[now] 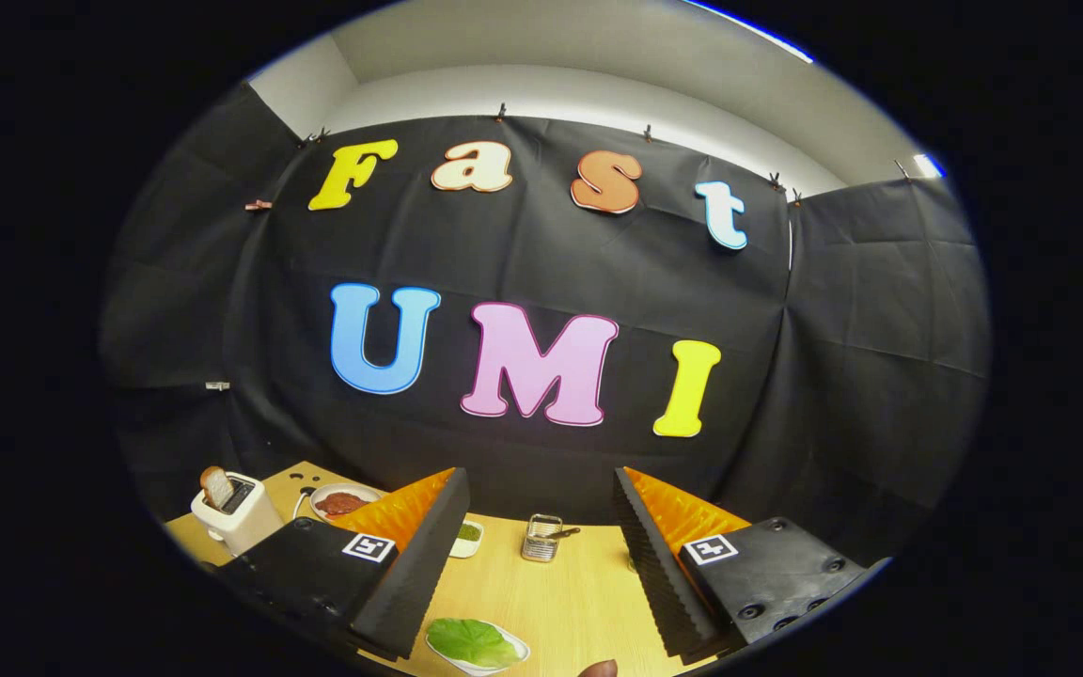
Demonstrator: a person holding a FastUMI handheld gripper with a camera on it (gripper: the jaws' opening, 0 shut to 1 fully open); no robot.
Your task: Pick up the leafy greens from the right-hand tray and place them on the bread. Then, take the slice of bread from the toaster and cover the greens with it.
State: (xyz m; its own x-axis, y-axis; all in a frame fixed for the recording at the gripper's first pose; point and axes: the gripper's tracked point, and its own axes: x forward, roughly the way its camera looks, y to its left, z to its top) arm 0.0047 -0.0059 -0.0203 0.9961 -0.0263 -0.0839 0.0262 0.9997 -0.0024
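A pale wooden desk (560, 602) runs beneath the black cloth wall of the booth, and the gripper (541, 564) hangs above it with its two fingers (415, 574) spread wide apart, released and grasping nothing. Off beyond the left finger, at the desk's far corner, stands a white toaster (239, 515) with a slice of bread (216, 486) poking upright out of its slot. Just beside the toaster, a white plate (321, 498) carries something reddish-brown, partly hidden behind the left finger's tip. Between the two fingers and close under them, a white tray (513, 653) holds the leafy greens (469, 641), a single flat bright green leaf lying inside it, untouched; the tray sits nearer the left finger than the right. Farther ahead between the fingers, near the wall, is a small wire rack (541, 538) with a utensil resting across it. To its left, just at the left finger's inner edge, a small white dish (468, 538) holds something green. A fingertip-like brown shape at the very bottom, beside the tray, is too cut off to identify.
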